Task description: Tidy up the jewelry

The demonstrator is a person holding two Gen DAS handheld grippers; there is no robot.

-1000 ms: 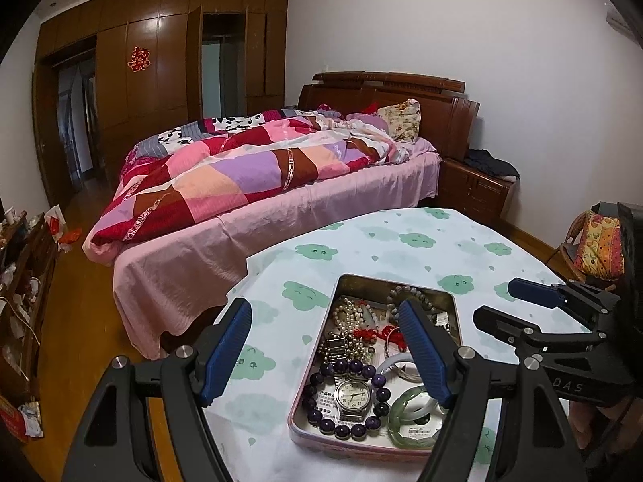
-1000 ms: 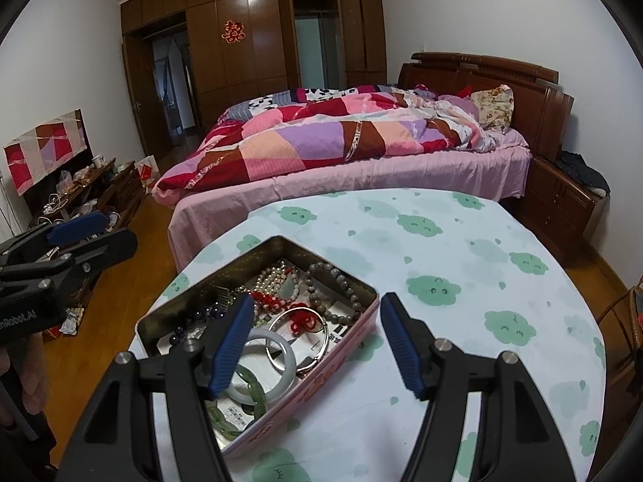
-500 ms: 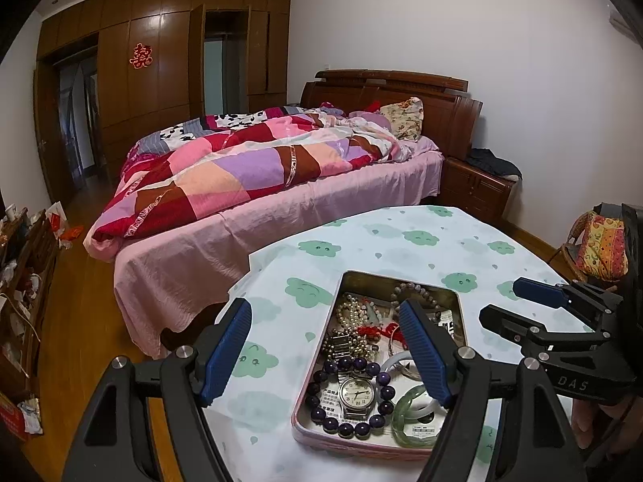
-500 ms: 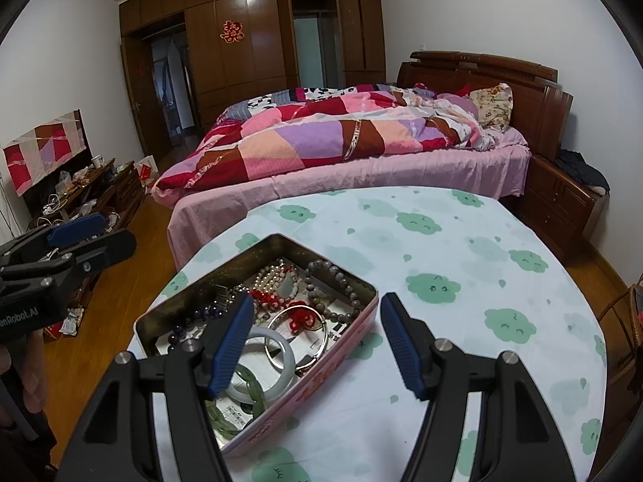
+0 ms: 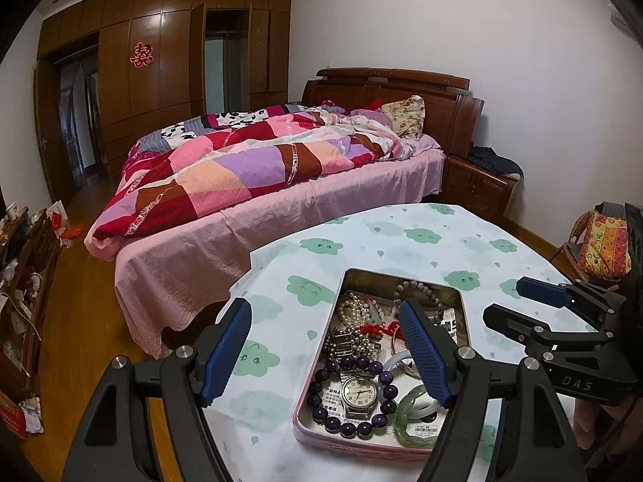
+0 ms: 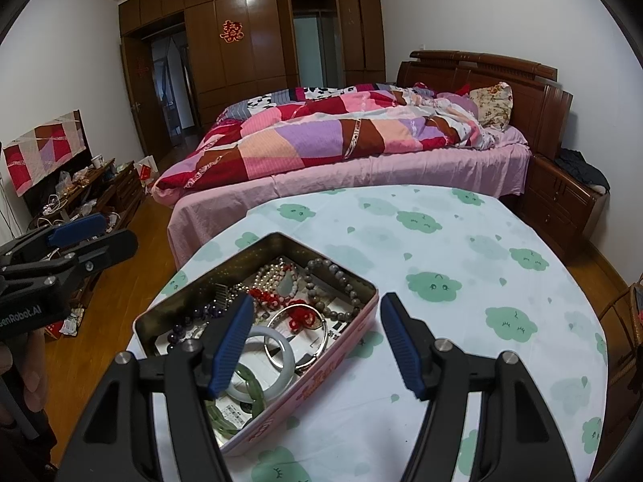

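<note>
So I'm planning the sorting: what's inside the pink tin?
The pink tin holds a wristwatch ringed by purple beads, pearls, a green bangle, a white bangle and red cord. Paper underneath is mostly covered.

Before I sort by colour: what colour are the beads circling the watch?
Dark purple beads around the watch, clearest in the left wrist view.

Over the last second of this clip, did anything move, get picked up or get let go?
Nothing visibly changed. The left hand-held gripper and right hand-held gripper hover open and empty over the jewelry tin. The wristwatch, purple bead bracelet, green bangle and white bangle lie in the tin as before, on the cloud-print tablecloth.
</note>
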